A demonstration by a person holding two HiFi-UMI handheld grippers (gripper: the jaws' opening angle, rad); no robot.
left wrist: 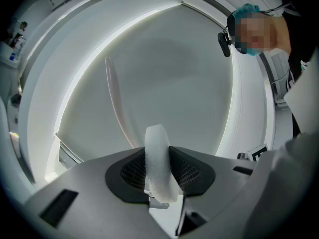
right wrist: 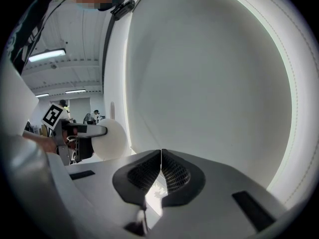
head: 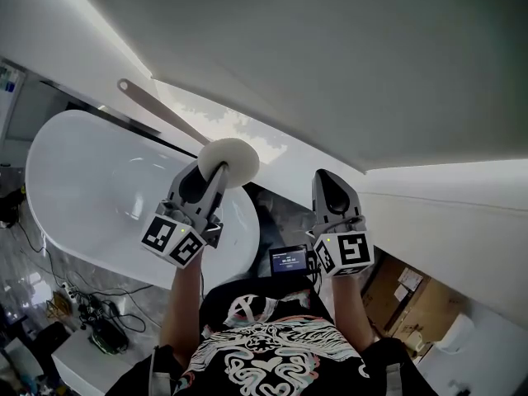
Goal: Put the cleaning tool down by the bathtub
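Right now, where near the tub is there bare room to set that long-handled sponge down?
The bathtub is bare white inside, right up to its rim. The floor beside it, lower left in the head view, is crowded with cables. The gap between tub and wall panel looks narrow and dark, likely a tight fit.

The cleaning tool (head: pixel 230 160) is gripped by its round white pad at the tip of the left gripper (head: pixel 217 172), the long handle slanting away beyond it. The white bathtub (head: pixel 91 180) is seen below and left of that gripper. The right gripper (head: pixel 327 177) is held alongside, apart.
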